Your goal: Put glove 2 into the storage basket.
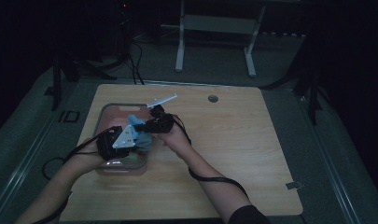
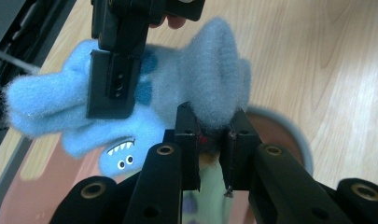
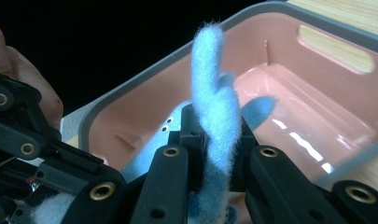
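Between both sets of tongs, a fluffy blue sock point(image 2: 130, 93) is stretching lengthwise, left gripper point(image 2: 213, 140) and right gripper point(image 3: 218, 135) each clamping one end above the pink bin point(image 3: 317, 70).

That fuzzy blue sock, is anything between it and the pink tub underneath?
Nothing visible is in the way. Both claws, the left claw and the right claw, are shut on the blue sock, which hangs right over the open pink tub. Only air shows between sock and tub floor.

a light wooden table point(image 1: 233, 154) carries a pink, grey-rimmed bin point(image 1: 113, 108) near its left edge.
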`<state>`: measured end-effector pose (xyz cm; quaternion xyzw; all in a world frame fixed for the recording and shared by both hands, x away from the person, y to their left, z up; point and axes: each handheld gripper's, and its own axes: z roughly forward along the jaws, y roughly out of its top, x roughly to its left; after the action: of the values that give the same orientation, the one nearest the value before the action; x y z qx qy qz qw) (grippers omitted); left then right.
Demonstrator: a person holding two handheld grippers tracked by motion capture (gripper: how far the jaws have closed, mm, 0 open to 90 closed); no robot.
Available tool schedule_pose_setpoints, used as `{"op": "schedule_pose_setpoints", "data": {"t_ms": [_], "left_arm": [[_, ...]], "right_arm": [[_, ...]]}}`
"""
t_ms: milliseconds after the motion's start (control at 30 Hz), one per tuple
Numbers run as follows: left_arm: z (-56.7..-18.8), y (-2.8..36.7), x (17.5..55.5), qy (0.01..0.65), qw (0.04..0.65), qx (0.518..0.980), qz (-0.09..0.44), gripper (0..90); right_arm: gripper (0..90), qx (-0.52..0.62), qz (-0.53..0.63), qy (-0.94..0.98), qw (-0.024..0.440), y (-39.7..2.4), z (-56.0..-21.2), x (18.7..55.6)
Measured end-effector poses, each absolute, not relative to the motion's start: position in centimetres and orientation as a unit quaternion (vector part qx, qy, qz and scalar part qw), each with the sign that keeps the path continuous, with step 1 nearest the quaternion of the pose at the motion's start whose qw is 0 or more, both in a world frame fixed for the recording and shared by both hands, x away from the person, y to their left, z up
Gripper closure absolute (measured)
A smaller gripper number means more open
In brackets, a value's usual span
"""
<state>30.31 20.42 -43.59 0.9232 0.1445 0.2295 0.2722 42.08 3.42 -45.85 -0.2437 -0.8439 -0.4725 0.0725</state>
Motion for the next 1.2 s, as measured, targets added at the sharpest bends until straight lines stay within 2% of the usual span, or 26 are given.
{"op": "schedule_pose_setpoints", "data": {"t_ms": [200, 467, 633, 700, 800, 833, 867, 933, 967, 1033, 1067, 1200], "left_arm": [[-44.8, 22.6, 30.4, 0.162, 0.27, 0.922, 0.224, 79.1], [-47.2, 23.7, 30.8, 0.174, 0.259, 0.927, 0.21, 79.0], [-48.0, 24.3, 31.2, 0.183, 0.261, 0.927, 0.197, 78.8], [-48.3, 24.3, 31.2, 0.185, 0.262, 0.928, 0.19, 78.7], [-48.7, 24.4, 31.4, 0.187, 0.261, 0.929, 0.181, 77.8], [-48.7, 24.4, 31.4, 0.187, 0.261, 0.929, 0.181, 77.4], [-48.9, 24.4, 31.5, 0.19, 0.261, 0.929, 0.18, 76.4], [-48.9, 24.4, 31.5, 0.193, 0.262, 0.929, 0.178, 74.0], [-48.8, 24.4, 31.6, 0.196, 0.262, 0.928, 0.178, 72.0], [-48.8, 24.4, 31.6, 0.201, 0.262, 0.927, 0.179, 66.0], [-48.7, 24.3, 31.6, 0.207, 0.258, 0.926, 0.184, 57.5], [-48.1, 24.4, 31.4, 0.227, 0.258, 0.919, 0.196, 38.7]], "right_arm": [[81.6, -0.244, -0.466, -0.847, 0.082, 5.8, -46.9, 42.3], [81.5, -0.252, -0.439, -0.857, 0.091, 7.7, -49.0, 42.7], [79.4, -0.243, -0.426, -0.868, 0.083, 8.7, -49.2, 42.8], [74.7, -0.238, -0.417, -0.875, 0.068, 9.0, -49.2, 42.6], [57.8, -0.236, -0.414, -0.877, 0.054, 9.3, -49.1, 42.4], [57.8, -0.236, -0.414, -0.877, 0.054, 9.3, -49.1, 42.4], [49.4, -0.232, -0.414, -0.88, 0.033, 9.3, -48.9, 42.3], [44.6, -0.236, -0.414, -0.879, 0.026, 9.1, -48.8, 42.4], [39.3, -0.237, -0.418, -0.877, 0.028, 9.0, -48.8, 42.5], [33.9, -0.24, -0.419, -0.876, 0.021, 8.8, -48.6, 42.6], [29.6, -0.241, -0.421, -0.874, 0.019, 8.7, -48.5, 42.6], [17.3, -0.233, -0.427, -0.873, 0.029, 8.0, -48.2, 42.6]]}}
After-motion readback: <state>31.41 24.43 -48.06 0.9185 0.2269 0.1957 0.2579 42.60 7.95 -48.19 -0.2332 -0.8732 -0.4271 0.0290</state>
